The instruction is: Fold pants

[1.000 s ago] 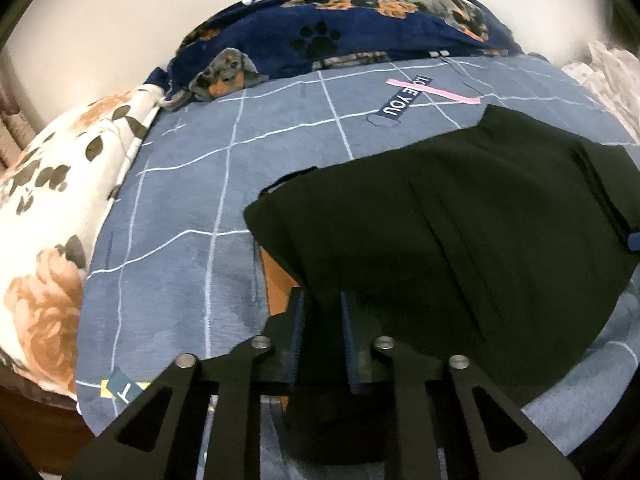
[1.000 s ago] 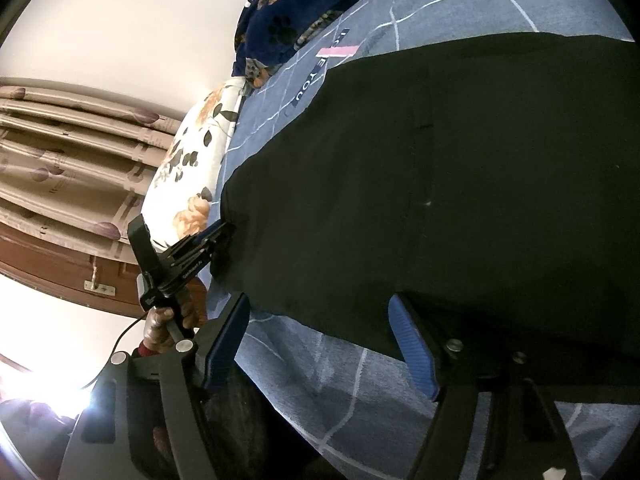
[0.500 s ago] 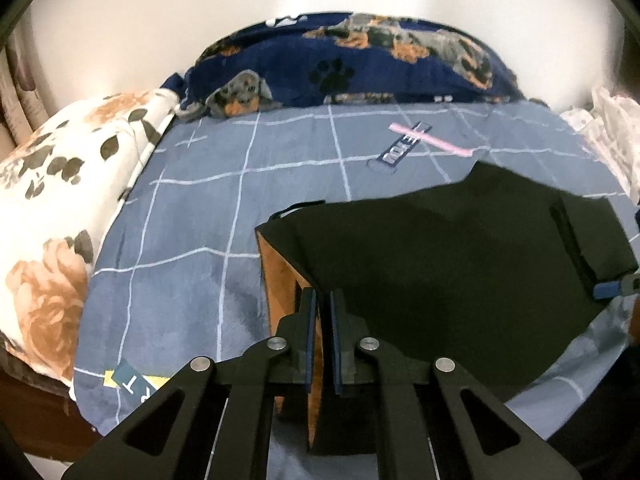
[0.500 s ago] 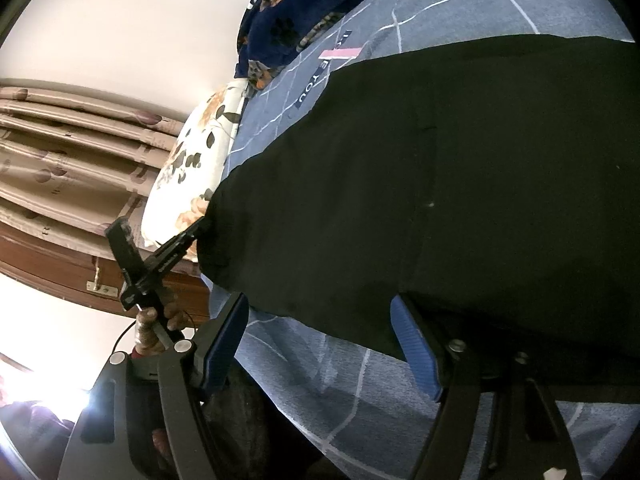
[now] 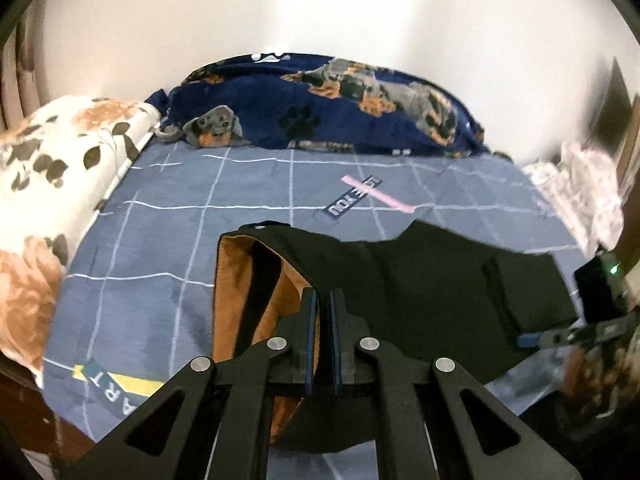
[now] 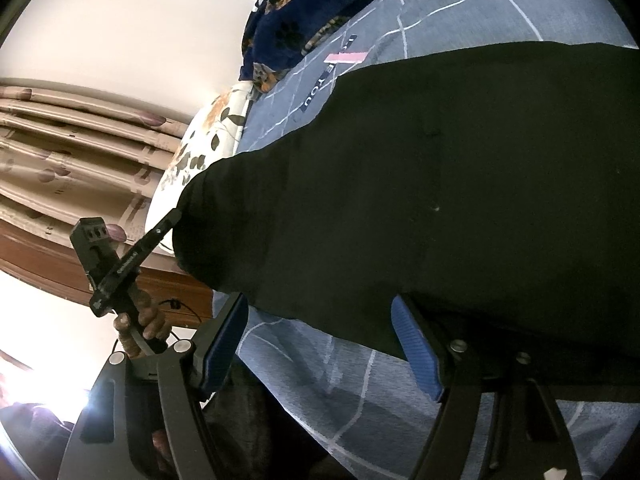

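Black pants (image 5: 432,280) with an orange-brown lining (image 5: 236,280) lie on the blue checked bed sheet (image 5: 160,240). My left gripper (image 5: 322,304) is shut on the near left edge of the pants and holds it lifted off the bed, so the lining shows. In the right wrist view the pants (image 6: 440,168) fill most of the frame. My right gripper (image 6: 320,344) is open, its blue pads on either side of the pants' near edge. The left gripper (image 6: 170,218) shows there at the lifted corner.
A dark blue dog-print blanket (image 5: 328,108) lies along the wall at the back. A floral pillow (image 5: 48,184) is at the left, white crumpled fabric (image 5: 580,184) at the right. Curtains (image 6: 72,152) and a wooden bed frame (image 6: 48,264) show at the left.
My left gripper has lifted the pants' edge up and back from the bed, exposing more lining. My right gripper has stayed open at the near edge.
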### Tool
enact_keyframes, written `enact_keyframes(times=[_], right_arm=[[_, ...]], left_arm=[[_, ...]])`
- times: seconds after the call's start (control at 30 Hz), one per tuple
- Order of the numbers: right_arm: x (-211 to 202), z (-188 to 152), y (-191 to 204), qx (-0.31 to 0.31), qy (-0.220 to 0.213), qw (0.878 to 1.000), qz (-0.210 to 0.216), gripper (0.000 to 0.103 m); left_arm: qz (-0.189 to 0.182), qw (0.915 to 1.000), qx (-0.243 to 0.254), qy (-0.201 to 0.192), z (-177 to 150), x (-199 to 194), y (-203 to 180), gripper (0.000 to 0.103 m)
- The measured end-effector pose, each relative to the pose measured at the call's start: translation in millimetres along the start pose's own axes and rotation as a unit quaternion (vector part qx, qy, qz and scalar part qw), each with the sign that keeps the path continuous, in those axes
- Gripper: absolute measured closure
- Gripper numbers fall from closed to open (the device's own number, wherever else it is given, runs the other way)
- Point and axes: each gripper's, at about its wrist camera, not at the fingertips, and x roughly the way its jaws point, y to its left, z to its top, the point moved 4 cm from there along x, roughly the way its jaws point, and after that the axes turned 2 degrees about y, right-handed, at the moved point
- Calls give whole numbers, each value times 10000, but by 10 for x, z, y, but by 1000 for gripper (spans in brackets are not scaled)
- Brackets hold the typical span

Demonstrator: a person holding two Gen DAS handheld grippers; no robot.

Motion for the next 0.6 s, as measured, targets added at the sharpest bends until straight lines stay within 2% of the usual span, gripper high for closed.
enact_keyframes(times=[0.23, 0.33, 0.47, 0.6], right_arm=[[20, 23, 110, -149, -5, 9998, 112, 31], [43, 45, 190, -248, -9, 9996, 168, 30], [62, 11, 199, -286, 34, 9994, 200, 30], [49, 21, 161, -194, 14, 9996, 214, 30]], left_arm=[[-160, 9997, -198, -56, 36, -55, -42, 96], [-10, 9998, -165, -69, 19, -29, -1, 96], [221, 9990, -389, 90, -39, 102, 291, 96], [466, 9974, -270, 487, -167, 307, 529, 96]])
